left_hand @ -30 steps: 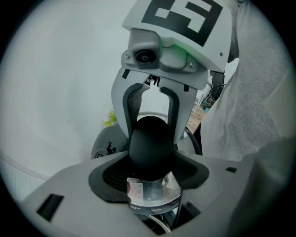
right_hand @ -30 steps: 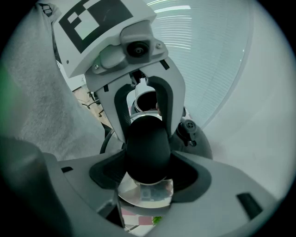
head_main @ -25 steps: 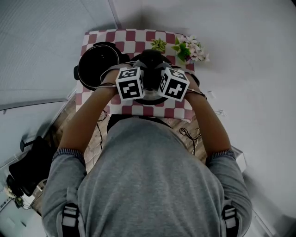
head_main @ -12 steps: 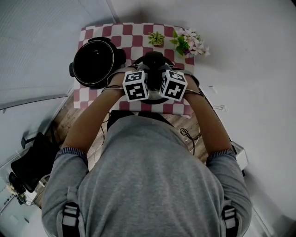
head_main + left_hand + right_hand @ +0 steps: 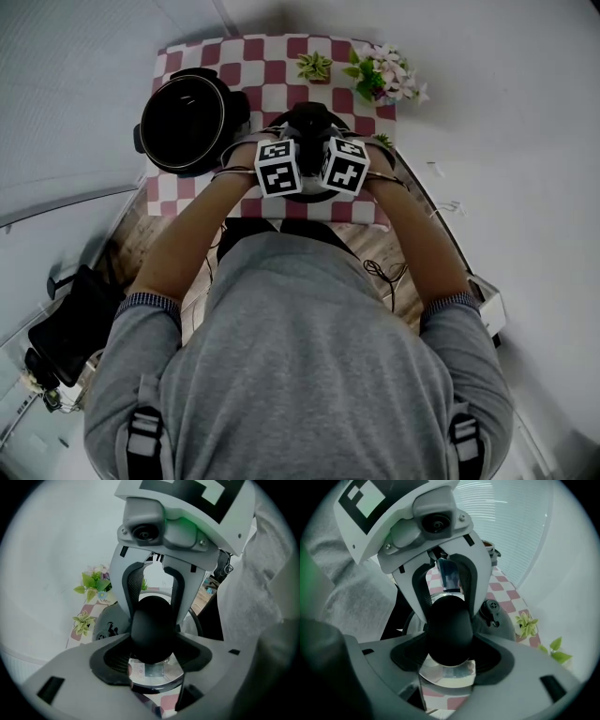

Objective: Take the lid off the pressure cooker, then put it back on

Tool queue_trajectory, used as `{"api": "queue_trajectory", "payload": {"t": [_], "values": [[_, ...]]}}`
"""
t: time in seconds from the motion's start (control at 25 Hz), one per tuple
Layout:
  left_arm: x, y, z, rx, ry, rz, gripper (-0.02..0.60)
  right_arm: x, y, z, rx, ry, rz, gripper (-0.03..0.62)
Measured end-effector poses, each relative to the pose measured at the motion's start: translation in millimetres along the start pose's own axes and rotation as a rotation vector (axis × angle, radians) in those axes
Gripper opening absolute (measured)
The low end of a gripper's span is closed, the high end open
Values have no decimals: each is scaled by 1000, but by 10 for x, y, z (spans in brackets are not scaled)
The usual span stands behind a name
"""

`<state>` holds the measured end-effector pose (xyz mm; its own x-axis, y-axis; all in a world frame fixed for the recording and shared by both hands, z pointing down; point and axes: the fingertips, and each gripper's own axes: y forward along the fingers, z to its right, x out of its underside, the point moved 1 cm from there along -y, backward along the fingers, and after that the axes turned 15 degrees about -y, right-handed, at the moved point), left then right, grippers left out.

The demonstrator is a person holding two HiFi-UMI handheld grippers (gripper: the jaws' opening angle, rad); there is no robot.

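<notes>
At the left, the open black round pressure cooker pot point(image 5: 183, 122) stands without its lid on the red-and-white checked tablecloth point(image 5: 272, 70). Your left gripper point(image 5: 152, 639) is clamped on the black rounded knob point(image 5: 309, 122) of the shiny metal lid point(image 5: 445, 674) — your right gripper point(image 5: 447, 639) pinches the same knob from the opposite side. The lid is just right of the pot, probably a little above the cloth; its rim is poorly visible. Hold both grips equally firm and the lid level — centre it over the pot before lowering.
</notes>
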<state>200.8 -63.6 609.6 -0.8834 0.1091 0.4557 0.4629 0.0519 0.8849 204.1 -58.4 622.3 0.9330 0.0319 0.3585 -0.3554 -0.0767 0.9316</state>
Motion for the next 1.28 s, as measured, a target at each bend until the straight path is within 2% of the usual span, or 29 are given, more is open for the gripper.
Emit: {"api": "queue_trajectory", "payload": {"t": [0.64,1.28], "values": [[242,654,-236,10,8,-25,301,287,614,139,-15,31,-42,295],[317,864,-261,27,-3,-19,302,403,821,130,-34,50,-55,298]]}}
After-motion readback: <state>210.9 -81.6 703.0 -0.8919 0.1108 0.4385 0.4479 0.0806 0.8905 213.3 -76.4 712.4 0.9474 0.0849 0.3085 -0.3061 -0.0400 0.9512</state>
